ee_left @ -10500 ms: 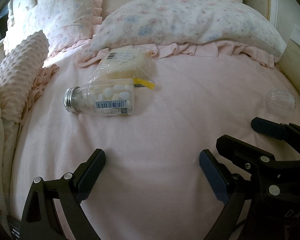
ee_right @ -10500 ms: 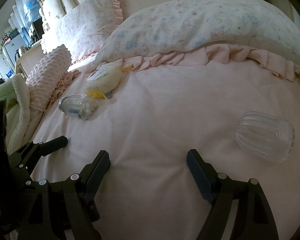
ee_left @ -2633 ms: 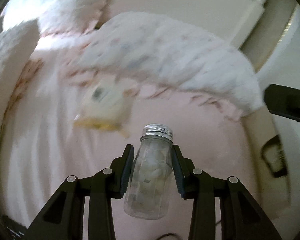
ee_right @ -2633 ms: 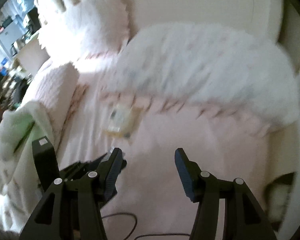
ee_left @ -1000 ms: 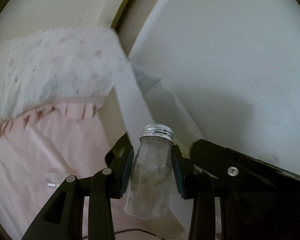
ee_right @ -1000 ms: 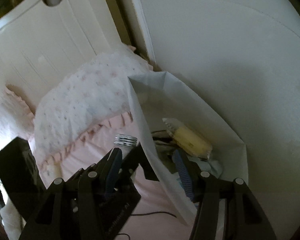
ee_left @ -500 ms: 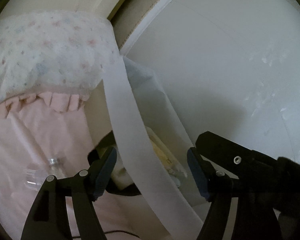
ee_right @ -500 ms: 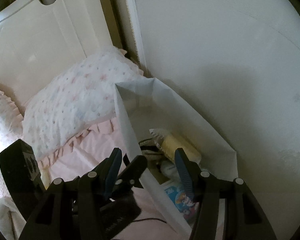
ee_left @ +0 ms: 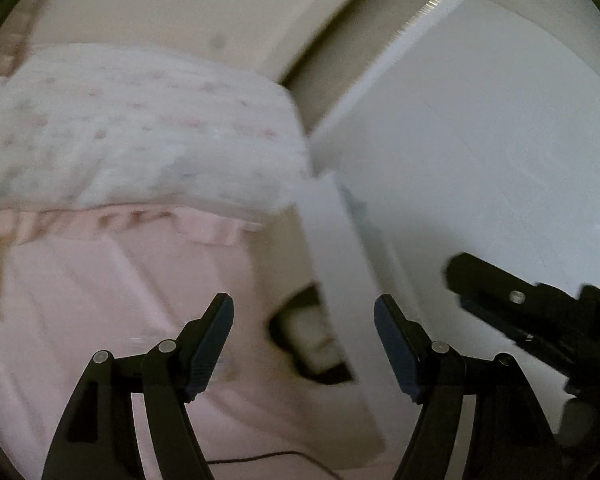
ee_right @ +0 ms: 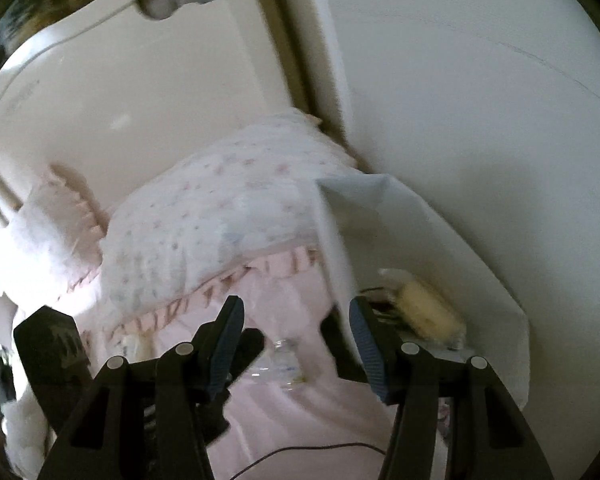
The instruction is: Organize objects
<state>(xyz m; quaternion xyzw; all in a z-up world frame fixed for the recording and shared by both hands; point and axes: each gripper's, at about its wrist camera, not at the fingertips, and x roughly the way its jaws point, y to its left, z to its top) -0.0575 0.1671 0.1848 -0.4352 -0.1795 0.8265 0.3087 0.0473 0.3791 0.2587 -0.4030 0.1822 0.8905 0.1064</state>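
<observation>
My left gripper [ee_left: 303,312] is open with nothing between its fingers, above the pink bed beside the white paper bag [ee_left: 332,264]. The bag stands at the bed's right edge against the wall, and something pale shows through its dark opening. The tablet jar is in neither gripper and I cannot pick it out. My right gripper [ee_right: 296,312] is open, and the bag's near wall [ee_right: 334,248] runs down close to its right finger. A yellowish packet [ee_right: 428,308] lies inside the bag. A clear container [ee_right: 280,364] lies on the bed below the right gripper.
A floral pillow [ee_left: 140,140] with a pink frill lies against the cream headboard [ee_right: 140,100]. The white wall [ee_left: 480,140] rises just right of the bag. A thin dark cable [ee_right: 300,450] crosses the pink sheet in front. A right gripper finger [ee_left: 500,296] reaches in from the right.
The left gripper opened and let go of the tablet jar, then drew back left from the bag. The right gripper's view tilted up, and both views are blurred by motion.
</observation>
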